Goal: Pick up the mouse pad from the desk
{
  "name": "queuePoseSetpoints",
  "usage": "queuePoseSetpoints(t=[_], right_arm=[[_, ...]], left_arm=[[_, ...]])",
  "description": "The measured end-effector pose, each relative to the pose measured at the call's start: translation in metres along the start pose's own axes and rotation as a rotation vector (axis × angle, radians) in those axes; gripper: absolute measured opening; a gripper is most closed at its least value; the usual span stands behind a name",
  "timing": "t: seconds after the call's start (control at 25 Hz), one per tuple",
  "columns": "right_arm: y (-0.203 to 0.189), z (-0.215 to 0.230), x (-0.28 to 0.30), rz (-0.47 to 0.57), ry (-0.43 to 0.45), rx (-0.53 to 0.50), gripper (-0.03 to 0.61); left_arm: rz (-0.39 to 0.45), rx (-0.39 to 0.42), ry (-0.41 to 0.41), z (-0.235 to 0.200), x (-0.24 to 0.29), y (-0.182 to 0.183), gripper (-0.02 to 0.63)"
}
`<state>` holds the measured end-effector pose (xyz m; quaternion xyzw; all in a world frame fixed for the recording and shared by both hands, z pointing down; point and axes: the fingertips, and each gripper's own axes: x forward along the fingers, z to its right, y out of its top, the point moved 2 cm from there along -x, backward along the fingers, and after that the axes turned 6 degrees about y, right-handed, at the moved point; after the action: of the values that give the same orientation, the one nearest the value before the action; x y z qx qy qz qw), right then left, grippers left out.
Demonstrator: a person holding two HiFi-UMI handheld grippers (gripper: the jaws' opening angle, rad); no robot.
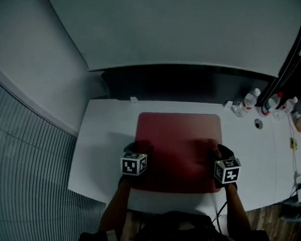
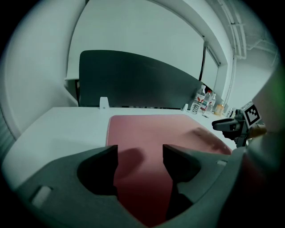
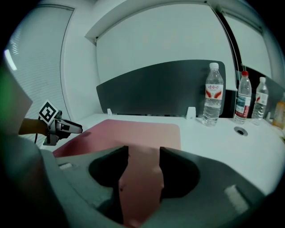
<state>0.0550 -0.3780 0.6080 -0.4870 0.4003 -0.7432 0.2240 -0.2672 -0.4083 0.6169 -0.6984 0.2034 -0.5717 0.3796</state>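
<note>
Head view steeply down over desk [image 1: 104,145], gripper views low, near, facing partition [image 2: 138,82], sharing mouse pad [image 3: 133,129]

Look to your dark partition panel [image 3: 156,89]: 3 upright water bottles [image 3: 213,95] stand by its right end, a round grommet [image 3: 240,131] just in front of them, 2 white brackets [image 3: 191,112] at its foot, window blinds [image 1: 27,164] to its left.
</note>
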Motion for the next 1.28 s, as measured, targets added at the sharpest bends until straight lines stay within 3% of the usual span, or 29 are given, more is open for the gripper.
queuePoseSetpoints(t=[0.76, 1.28], right_arm=[[-0.029, 0.029, 0.019, -0.086, -0.019, 0.124, 0.330], [-0.035, 0.041, 0.020, -0.171, -0.060, 0.104, 0.339]], left_arm=[[-0.126, -0.018, 0.044, -0.027, 0.025, -0.024, 0.365], [-0.150, -0.008, 0.064, -0.025, 0.027, -0.023, 0.379]])
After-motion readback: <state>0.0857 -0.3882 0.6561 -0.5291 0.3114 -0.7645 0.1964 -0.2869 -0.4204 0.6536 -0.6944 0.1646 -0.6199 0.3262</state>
